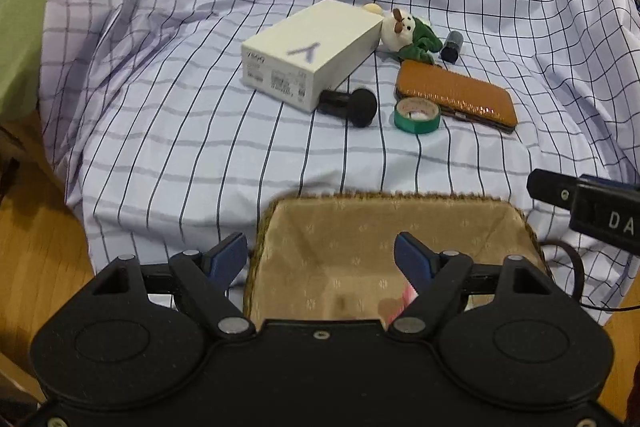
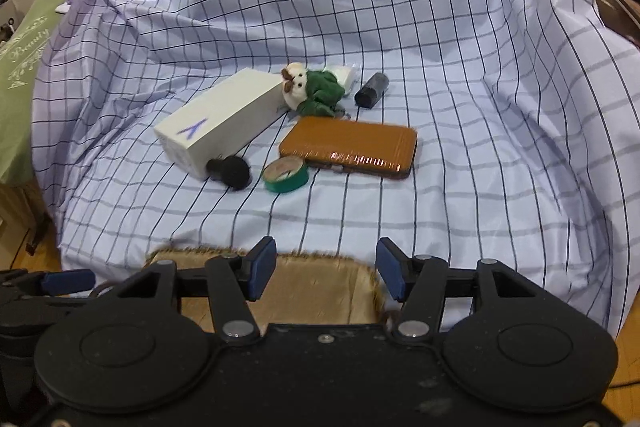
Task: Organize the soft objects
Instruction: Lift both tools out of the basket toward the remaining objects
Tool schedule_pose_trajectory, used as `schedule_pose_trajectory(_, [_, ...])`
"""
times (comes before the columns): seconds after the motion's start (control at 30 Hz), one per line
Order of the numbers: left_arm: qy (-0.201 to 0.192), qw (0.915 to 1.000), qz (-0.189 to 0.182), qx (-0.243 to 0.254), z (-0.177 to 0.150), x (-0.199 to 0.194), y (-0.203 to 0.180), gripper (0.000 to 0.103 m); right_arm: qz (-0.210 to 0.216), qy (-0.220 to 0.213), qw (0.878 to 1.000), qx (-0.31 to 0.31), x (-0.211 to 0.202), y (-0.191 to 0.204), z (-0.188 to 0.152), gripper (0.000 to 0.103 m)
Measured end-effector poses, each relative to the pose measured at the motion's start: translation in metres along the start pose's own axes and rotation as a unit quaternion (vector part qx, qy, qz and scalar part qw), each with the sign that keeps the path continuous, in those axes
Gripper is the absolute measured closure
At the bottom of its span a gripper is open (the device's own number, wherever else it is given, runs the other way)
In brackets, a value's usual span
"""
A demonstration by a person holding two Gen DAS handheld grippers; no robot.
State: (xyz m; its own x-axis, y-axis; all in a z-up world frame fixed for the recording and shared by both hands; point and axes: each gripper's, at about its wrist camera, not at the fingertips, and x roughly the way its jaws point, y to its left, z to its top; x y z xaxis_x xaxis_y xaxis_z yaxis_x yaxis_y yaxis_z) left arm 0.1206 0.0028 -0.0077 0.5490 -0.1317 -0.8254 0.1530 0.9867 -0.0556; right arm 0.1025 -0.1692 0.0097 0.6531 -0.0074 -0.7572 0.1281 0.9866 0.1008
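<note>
- Both tools hung over the fabric-lined wicker basket [image 1: 384, 227] at the near edge of the checked cloth [image 1: 200, 147], with nothing gripped. Judged from this, the step in hand was reaching out for the next soft item.
- The left tool [image 1: 320, 255] stood wide open and empty; the right tool [image 2: 326, 269] was narrower, also empty.
- The soft toy in green [image 2: 310, 89] lay beyond, touching the white box [image 2: 220, 119], near the brown wallet [image 2: 352, 147], green tape roll [image 2: 286, 175] and a black foam-tipped piece [image 2: 232, 171].
- Something pinkish showed inside the basket, too unclear to name.
- The next move likely called for carrying a tool forward over the tape and wallet, then closing on the toy.
- Both tools pointed steeply downward and forward.
</note>
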Motion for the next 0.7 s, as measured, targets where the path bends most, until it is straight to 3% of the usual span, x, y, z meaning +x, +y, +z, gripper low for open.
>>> schedule_pose_trajectory(0.7, [-0.019, 0.998, -0.019, 0.057, 0.135, 0.068, -0.004, 0.026, -0.063, -0.016, 0.996, -0.058, 0.13, -0.019, 0.134, 0.046])
